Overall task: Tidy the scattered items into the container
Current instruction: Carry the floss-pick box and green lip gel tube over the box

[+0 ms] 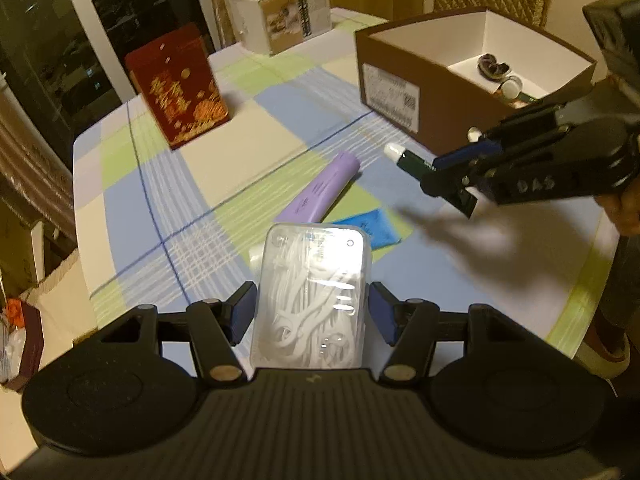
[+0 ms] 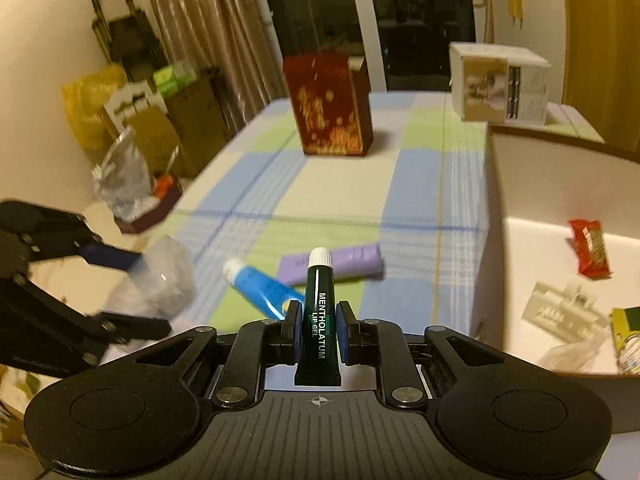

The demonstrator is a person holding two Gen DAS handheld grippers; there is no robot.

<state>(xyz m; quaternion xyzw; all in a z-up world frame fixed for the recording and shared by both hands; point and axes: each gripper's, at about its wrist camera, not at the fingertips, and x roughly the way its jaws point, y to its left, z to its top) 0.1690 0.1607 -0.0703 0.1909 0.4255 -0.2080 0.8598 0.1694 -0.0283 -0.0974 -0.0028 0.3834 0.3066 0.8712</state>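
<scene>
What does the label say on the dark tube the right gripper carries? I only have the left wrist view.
Observer: The dark green tube, clamped between the right gripper's fingers, reads MENTHOLATUM LIP GEL.
Operator: The brown wall of the box hides part of its floor from me. Is anything lying there?
Observer: Yes. A red packet lies on the white floor of the box, with a white plastic piece beside it.

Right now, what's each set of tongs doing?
Left tongs: closed on the clear plastic case.
Right tongs: closed on the green lip gel tube.
</scene>
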